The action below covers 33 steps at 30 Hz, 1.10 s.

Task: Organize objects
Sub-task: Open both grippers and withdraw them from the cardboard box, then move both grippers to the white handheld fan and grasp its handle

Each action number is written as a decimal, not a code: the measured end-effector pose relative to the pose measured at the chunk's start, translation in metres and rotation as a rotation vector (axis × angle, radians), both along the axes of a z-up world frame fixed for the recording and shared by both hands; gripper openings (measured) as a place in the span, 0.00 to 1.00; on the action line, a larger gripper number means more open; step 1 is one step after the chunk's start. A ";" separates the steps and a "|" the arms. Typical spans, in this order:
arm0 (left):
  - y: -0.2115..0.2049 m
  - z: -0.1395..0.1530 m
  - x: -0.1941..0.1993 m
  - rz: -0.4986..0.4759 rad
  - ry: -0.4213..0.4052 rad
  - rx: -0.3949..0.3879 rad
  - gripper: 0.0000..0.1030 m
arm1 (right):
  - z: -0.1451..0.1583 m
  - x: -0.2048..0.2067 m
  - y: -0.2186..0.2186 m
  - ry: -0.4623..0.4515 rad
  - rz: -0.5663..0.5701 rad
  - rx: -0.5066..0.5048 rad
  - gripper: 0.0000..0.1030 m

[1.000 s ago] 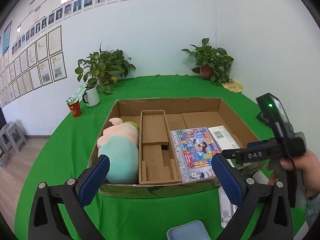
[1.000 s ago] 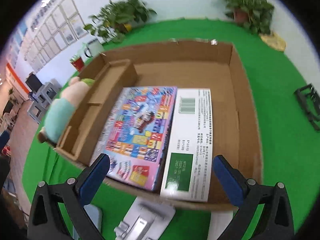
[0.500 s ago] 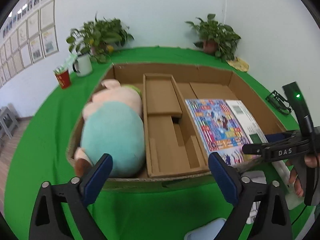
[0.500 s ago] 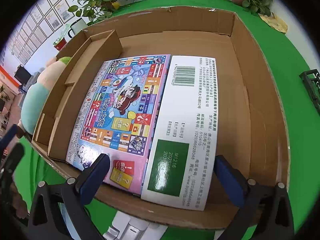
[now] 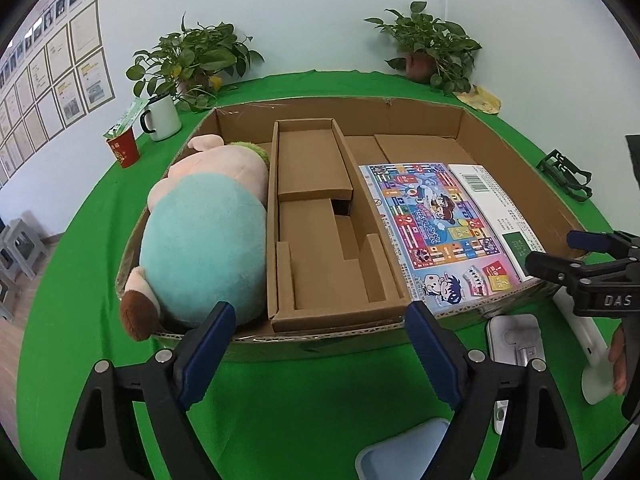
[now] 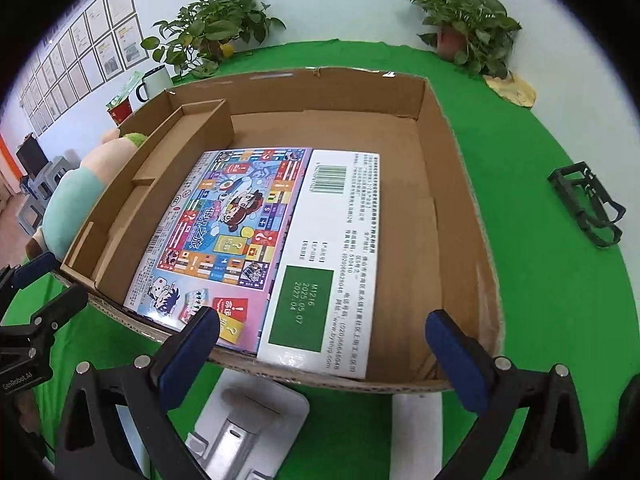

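two tools are in view. the left tool hangs over the near wall of the cardboard box; its jaws stand wide and are closing, with nothing between them. the right tool has its jaws wide apart and holds nothing, poised over the box's near edge.

inside the one box: one plush toy lying in the left compartment, one cardboard insert in the middle, and one board game box flat on the right, its near end on the rim. outside, near the tools, one white stand and one pale blue item lie on the desk.

compared with a second ago, the left tool has dropped closer to the box and its jaws have narrowed; the right tool's view has shifted little.

the desk is round and covered in green cloth. farther back stand two potted plants, one white mug, one red cup and one black frame. the wall is pale, with rows of framed papers on the left.
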<state>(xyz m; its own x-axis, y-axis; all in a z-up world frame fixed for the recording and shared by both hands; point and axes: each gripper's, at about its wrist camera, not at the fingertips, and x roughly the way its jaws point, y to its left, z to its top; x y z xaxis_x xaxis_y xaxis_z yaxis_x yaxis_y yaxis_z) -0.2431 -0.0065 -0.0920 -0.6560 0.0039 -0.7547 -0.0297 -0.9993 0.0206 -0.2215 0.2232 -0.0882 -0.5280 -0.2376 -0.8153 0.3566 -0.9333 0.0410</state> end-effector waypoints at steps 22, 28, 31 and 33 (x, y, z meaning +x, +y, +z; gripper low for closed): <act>0.038 0.063 0.065 -0.030 0.270 0.075 1.00 | 0.018 0.085 0.077 0.048 -0.040 -0.088 0.99; 0.067 0.050 0.074 -0.121 0.166 0.151 1.00 | -0.014 0.104 0.093 -0.079 -0.073 -0.073 0.97; 0.078 0.041 0.072 -0.154 0.122 0.186 1.00 | -0.021 0.113 0.094 -0.092 -0.075 -0.044 0.82; 0.083 0.033 0.068 -0.172 0.078 0.237 1.00 | -0.027 0.116 0.093 -0.100 -0.078 -0.002 0.65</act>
<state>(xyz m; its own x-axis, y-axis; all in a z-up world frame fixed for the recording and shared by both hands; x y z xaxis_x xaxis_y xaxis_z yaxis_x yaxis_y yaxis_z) -0.1750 0.0765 -0.0590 -0.6864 0.2902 -0.6669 -0.2064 -0.9570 -0.2040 -0.1059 0.3160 -0.1156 -0.4608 -0.2008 -0.8645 0.2767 -0.9580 0.0750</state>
